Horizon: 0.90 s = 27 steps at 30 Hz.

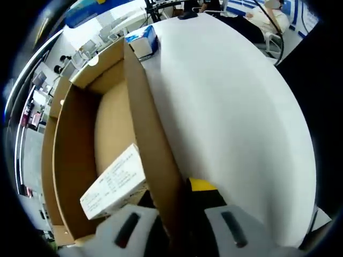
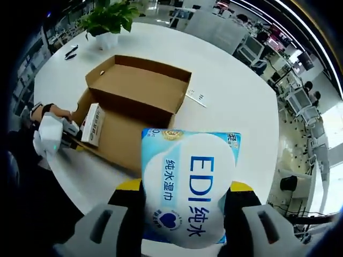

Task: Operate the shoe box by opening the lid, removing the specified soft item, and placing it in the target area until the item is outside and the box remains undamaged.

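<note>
The brown cardboard shoe box (image 2: 140, 86) lies open on the white table, its lid folded back. A small white carton (image 2: 92, 124) rests inside it. My right gripper (image 2: 185, 187) is shut on a blue and white soft wipes pack (image 2: 187, 182), held up above the table on the near side of the box. My left gripper (image 1: 179, 201) straddles the box's side wall (image 1: 155, 144), and its yellow-tipped jaw presses on the cardboard. In the right gripper view a hand holds the left gripper (image 2: 64, 136) at the box's left edge. The white carton (image 1: 115, 182) lies just inside that wall.
The round white table (image 1: 225, 101) spreads wide to the right of the box. A potted plant (image 2: 110, 21) and a small dark object (image 2: 71, 52) stand at its far side. A paper slip (image 2: 195, 97) lies beside the box. Office desks and chairs surround the table.
</note>
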### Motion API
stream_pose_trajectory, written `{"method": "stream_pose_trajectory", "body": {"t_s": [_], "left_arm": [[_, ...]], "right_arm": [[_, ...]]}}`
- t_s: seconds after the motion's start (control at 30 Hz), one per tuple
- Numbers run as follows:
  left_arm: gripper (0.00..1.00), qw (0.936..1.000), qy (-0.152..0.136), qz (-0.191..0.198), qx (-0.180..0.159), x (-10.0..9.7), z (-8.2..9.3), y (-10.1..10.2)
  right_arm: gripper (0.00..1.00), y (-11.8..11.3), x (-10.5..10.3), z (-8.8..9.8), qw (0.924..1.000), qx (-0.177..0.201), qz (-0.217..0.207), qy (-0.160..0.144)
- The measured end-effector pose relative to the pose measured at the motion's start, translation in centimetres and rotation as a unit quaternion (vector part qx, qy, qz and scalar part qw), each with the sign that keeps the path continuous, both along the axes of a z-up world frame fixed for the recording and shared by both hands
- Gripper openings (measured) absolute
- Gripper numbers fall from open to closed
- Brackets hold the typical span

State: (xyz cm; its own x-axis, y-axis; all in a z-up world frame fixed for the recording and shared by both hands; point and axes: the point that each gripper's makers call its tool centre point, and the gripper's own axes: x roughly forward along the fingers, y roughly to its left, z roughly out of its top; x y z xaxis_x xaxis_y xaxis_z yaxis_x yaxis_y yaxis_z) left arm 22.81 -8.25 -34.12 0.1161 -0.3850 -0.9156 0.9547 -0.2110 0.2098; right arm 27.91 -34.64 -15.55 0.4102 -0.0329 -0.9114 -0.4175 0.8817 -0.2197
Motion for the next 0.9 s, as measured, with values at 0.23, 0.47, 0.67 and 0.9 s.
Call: {"method": "stream_pose_trajectory", "body": {"t_s": [0.23,0.47,0.67,0.9], "left_arm": [[0.07,1.0000,0.001,0.001,0.000,-0.1,0.0,0.1],[0.08,1.0000,-0.001,-0.001,-0.002,-0.1,0.0,0.0],[0.07,0.9999,0.005,0.006,-0.007,-0.3,0.1,0.0],[0.07,0.9998,0.008,0.014,-0.008,-0.4,0.2,-0.1]], "right_arm": [[0.58,-1.9,-1.1,0.3,1.0000,0.003,-0.008,-0.001],[0.58,-3.6,-1.8,0.5,1.0000,-0.002,-0.003,0.001],[0.58,-4.2,-2.2,0.5,0.9992,-0.016,0.034,0.015],[0.58,-4.3,-2.0,0.5,0.9920,-0.036,0.117,0.030]]}}
